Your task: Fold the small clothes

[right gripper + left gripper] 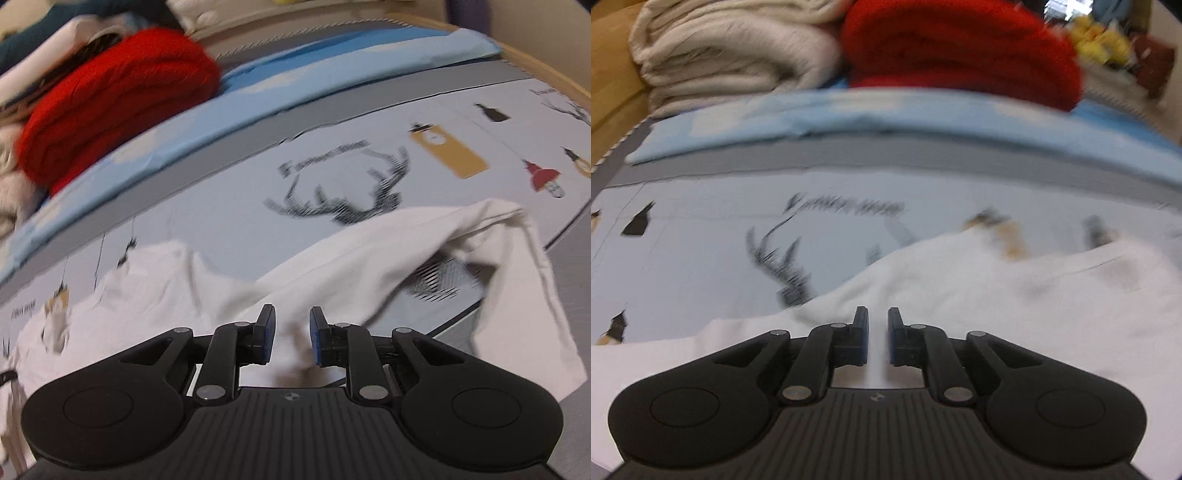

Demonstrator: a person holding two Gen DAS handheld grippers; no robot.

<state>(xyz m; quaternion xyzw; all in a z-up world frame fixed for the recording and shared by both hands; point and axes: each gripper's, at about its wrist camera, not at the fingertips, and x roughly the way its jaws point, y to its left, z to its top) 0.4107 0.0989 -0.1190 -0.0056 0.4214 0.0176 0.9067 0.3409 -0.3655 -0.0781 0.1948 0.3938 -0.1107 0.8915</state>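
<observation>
White garment (207, 295) lay crumpled on the printed bed sheet (229, 206), one end flipped up and draped at the right in the right wrist view, the rest spread toward the left. In the left wrist view the same white cloth (960, 291) ran under and past the left claw (878, 334).

Left claw: pads nearly together with a thin ridge of white cloth in the gap — we read that as pinched on the garment, though the frame is blurred. Right claw (291, 336): narrow gap over the cloth, fabric sat below the pads; whether it gripped anything we couldn't tell.

Our take on doing this step well: get both claws on matching edges or corners before lifting, pull the cloth taut and flat on the sheet first, then fold — otherwise the draped end bunches.

Behind: red knit (110, 96) and beige blanket (731, 51) stacked on a light-blue pillow (849, 122), well apart from the garment.
</observation>
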